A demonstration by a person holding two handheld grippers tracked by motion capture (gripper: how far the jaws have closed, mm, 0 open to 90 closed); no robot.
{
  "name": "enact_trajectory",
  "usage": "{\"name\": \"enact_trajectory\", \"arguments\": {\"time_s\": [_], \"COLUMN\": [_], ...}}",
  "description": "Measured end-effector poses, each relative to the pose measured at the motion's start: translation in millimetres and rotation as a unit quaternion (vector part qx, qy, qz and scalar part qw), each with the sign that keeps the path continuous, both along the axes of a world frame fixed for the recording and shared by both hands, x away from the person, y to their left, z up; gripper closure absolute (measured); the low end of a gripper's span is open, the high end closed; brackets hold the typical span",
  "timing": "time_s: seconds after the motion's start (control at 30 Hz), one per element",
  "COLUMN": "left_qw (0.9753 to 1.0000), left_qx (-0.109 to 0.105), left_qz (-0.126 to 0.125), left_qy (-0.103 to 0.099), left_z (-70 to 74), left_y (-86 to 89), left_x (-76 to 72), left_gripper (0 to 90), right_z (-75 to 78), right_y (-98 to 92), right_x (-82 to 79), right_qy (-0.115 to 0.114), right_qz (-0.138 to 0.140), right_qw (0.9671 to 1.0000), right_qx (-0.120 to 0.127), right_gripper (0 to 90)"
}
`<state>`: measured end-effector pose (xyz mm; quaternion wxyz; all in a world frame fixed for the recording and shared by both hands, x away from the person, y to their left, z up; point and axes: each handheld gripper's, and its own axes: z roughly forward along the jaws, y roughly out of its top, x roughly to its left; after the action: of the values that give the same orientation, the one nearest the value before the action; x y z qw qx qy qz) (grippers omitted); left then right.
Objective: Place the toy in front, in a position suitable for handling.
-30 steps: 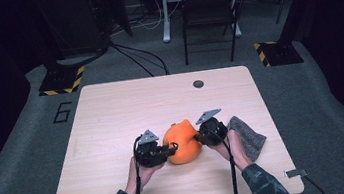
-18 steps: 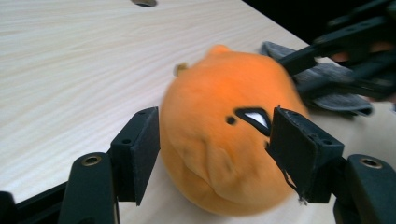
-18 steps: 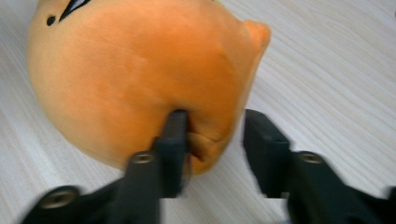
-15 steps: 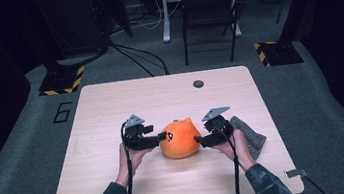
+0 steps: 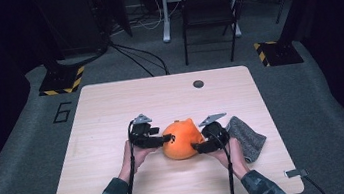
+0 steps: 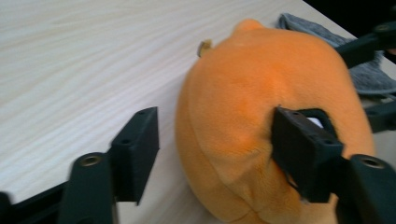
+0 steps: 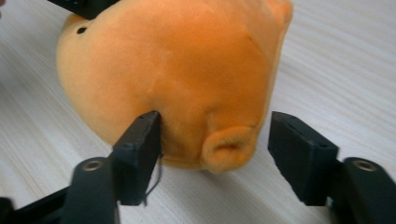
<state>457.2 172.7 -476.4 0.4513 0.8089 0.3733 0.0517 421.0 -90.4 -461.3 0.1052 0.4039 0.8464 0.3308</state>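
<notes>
Pale wood-grain table (image 5: 111,110), dark workshop floor around it, a folding chair beyond the far edge. An orange plush toy (image 5: 181,138) lies near the middle of the table, toward my side, with a grey cloth (image 5: 245,135) just beside it on the right.

My left gripper (image 5: 163,139) stands wide open at the plush's left flank: in its own view one jaw presses into the fabric, the other hangs clear over bare wood. My right gripper (image 5: 198,147) is likewise wide open at the near right side, one jaw touching the plush, the other apart, a small stubby limb (image 7: 229,147) between them. Neither has hold of anything.

Judgement: the step is to take hold from both sides. Seat each gripper deeper so both jaws span a fold of plush before closing; close evenly, or the soft body will squirm out or slide toward the cloth.
</notes>
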Motion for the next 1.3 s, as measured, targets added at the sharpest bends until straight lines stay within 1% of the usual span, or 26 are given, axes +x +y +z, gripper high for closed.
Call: {"name": "enact_trajectory", "arguments": {"time_s": [0.03,0.07,0.1,0.23,0.27,0.3,0.37,0.43,0.47,0.6,0.67,0.7,0.73,0.77,0.8,0.83,0.93,0.97,1.0,1.03,1.1,1.13,1.17,1.23,1.27,1.3], "left_qw": [1.0000,0.9999,0.9999,0.9997,0.9997,0.9997,0.9997,0.9996,0.9994,0.9993,0.9992,0.9992,0.9992,0.9989,0.9989,0.9990,0.9990,0.9988,0.9988,0.9990,0.9991,0.9991,0.9992,0.9995,0.9995,0.9995], "left_qx": [0.000,-0.008,-0.008,-0.014,-0.015,-0.015,-0.021,-0.025,-0.033,-0.034,-0.035,-0.036,-0.036,-0.045,-0.045,-0.041,-0.038,-0.041,-0.041,-0.035,-0.031,-0.030,-0.026,-0.011,-0.011,-0.015], "left_qz": [0.000,-0.003,-0.012,-0.019,-0.020,-0.020,-0.010,-0.006,-0.002,-0.002,0.001,0.003,0.005,0.005,0.005,0.007,0.010,0.013,0.013,0.014,0.018,0.022,0.027,0.028,0.028,0.029], "left_qy": [0.000,0.008,0.007,0.009,0.002,0.002,-0.006,-0.008,-0.010,-0.015,-0.019,-0.017,-0.019,-0.013,-0.013,-0.017,-0.023,-0.025,-0.025,-0.025,-0.022,-0.019,-0.015,0.000,0.000,0.001], "left_z": [0.0,-1.3,-4.2,-8.6,-10.3,-10.3,-10.0,-9.3,-6.6,-1.3,1.5,2.5,3.4,5.8,5.8,7.6,13.7,16.8,16.8,17.8,15.8,13.4,9.7,-1.2,-1.2,-7.0], "left_y": [0.0,-1.7,-2.9,-4.6,-5.9,-5.9,-5.5,-4.8,-3.6,-3.4,-3.4,-3.7,-3.7,-2.9,-2.9,-2.8,-2.3,-1.6,-1.6,-1.9,-2.4,-2.8,-4.0,-8.4,-8.4,-9.9], "left_x": [0.0,-1.6,-3.0,-6.8,-9.8,-9.8,-13.1,-14.3,-16.8,-21.8,-24.8,-26.2,-27.6,-30.6,-30.6,-32.6,-40.2,-46.0,-46.0,-50.6,-53.6,-54.5,-55.1,-55.1,-55.1,-54.1], "left_gripper": [44.7,44.7,52.0,63.3,65.7,67.9,71.1,71.8,73.3,73.8,73.9,73.9,73.9,74.0,74.0,74.0,74.0,74.0,74.0,74.0,74.0,74.0,74.0,74.0,73.9,74.0], "right_z": [0.0,-1.4,-3.6,-11.5,-12.5,-12.4,-11.4,-10.5,-7.5,-1.3,5.0,5.0,10.3,13.0,13.0,17.9,22.4,26.6,26.6,30.5,33.2,33.6,32.0,25.4,25.4,12.2], "right_y": [0.0,1.2,2.6,5.6,6.4,6.3,5.3,4.6,2.6,1.6,-1.5,-1.5,-3.4,-3.6,-3.6,-3.9,-2.4,-0.2,-0.2,2.8,5.6,7.4,9.2,13.1,13.1,15.9], "right_x": [0.0,0.3,1.3,0.1,-0.5,-1.0,-1.7,-2.1,-2.0,-1.2,2.0,2.0,4.6,5.8,5.8,8.8,10.4,11.0,11.0,12.1,13.0,13.7,15.5,20.2,20.2,26.3], "right_qy": [0.000,0.001,0.001,-0.003,0.000,-0.002,-0.007,-0.010,-0.014,-0.019,-0.033,-0.033,-0.039,-0.043,-0.043,-0.048,-0.057,-0.062,-0.062,-0.073,-0.081,-0.081,-0.081,-0.075,-0.075,-0.064], "right_qz": [0.000,0.000,0.004,0.007,0.008,0.007,0.005,0.002,0.008,0.004,0.012,0.012,0.017,0.018,0.018,0.030,0.038,0.048,0.048,0.059,0.066,0.073,0.074,0.082,0.082,0.082], "right_qw": [1.0000,1.0000,1.0000,0.9999,0.9999,0.9999,1.0000,0.9999,0.9999,0.9998,0.9994,0.9994,0.9991,0.9989,0.9989,0.9984,0.9977,0.9968,0.9968,0.9954,0.9942,0.9932,0.9932,0.9917,0.9917,0.9916], "right_qx": [0.000,0.000,-0.006,-0.012,-0.014,-0.015,-0.005,-0.001,0.002,0.007,0.004,0.004,0.005,0.004,0.004,0.000,-0.002,-0.010,-0.010,-0.020,-0.027,-0.041,-0.042,-0.065,-0.065,-0.077], "right_gripper": [38.1,40.7,46.5,61.3,64.6,68.0,72.7,74.1,75.8,76.3,76.2,76.2,76.1,76.0,76.0,75.8,75.7,75.5,75.5,75.3,74.7,74.3,74.0,72.2,72.2,70.3]}}
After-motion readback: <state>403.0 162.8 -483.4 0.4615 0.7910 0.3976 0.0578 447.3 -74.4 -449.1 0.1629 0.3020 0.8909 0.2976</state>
